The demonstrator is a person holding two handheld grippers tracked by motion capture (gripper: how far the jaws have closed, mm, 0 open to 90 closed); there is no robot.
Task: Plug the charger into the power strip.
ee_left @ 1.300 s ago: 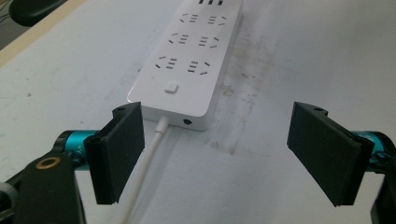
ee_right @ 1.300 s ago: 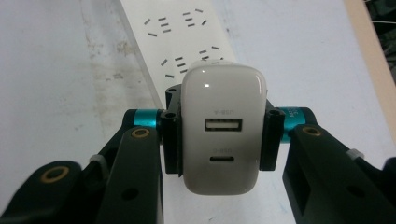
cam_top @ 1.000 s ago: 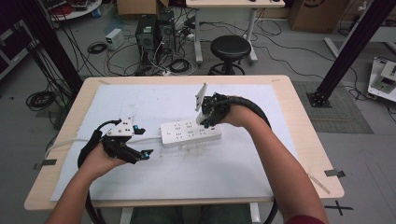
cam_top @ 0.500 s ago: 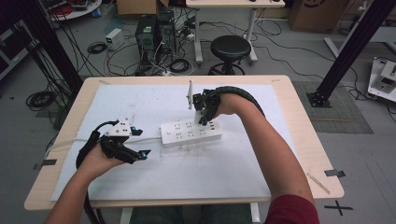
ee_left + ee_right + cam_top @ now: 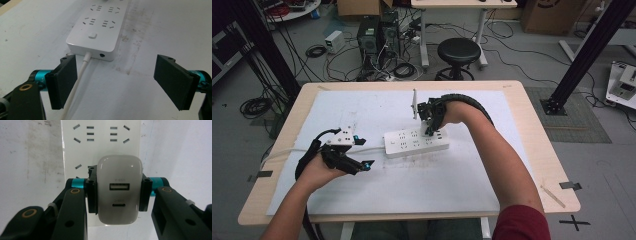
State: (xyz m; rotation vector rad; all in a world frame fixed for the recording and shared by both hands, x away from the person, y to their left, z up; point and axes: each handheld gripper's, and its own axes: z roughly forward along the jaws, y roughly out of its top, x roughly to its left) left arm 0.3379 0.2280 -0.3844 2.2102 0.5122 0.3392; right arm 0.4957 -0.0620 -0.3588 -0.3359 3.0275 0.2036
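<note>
At the lower left of the high view the left gripper [image 5: 362,152] rests on the white mat [image 5: 422,185], jaws wide apart and empty. In its own view the near end of the power strip [image 5: 100,30] lies just ahead of those jaws at top centre, and the strip's white cord [image 5: 78,80] runs down past the left jaw.

At the centre of the high view the strip [image 5: 416,142] lies across the mat. The right gripper [image 5: 432,131] stands over its right end, pointing down. Its own view shows the jaws clamped on the sides of a white charger [image 5: 119,188], held mid-frame over the strip [image 5: 101,142], its port face toward the camera.

Risks, as I judge them: the prongs are hidden behind the charger body, so they may miss the slots and the charger may tilt or slip in the jaws when pushed. Nothing holds the strip, so a hard or off-centre push could slide it across the mat.

Writing: faint grey marks sit above the charger's two ports, too blurred to read. No brand can be read on the strip.
</note>
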